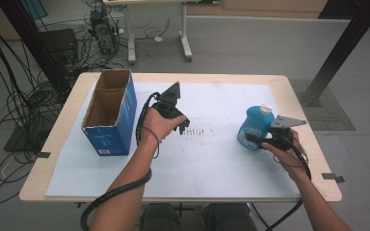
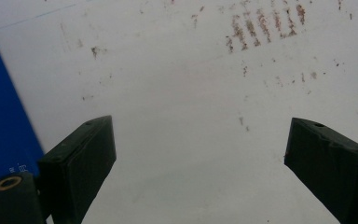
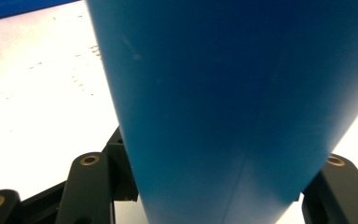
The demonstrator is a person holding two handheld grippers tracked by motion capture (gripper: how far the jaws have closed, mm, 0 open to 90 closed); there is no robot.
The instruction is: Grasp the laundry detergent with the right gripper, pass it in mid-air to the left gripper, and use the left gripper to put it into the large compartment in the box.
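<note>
A blue bottle (image 1: 255,126) with a white cap (image 1: 266,108) stands on a white sheet (image 1: 212,168) speckled brown, beside a blue carton (image 1: 111,130).

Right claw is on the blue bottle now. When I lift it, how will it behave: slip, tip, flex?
The blue bottle has smooth, glossy plastic walls, so it may slide in the right claw if the squeeze is light. It tapers toward its white cap and the claw grips low on its body, so it could lean over. Such thin plastic probably gives a little under pressure.
</note>
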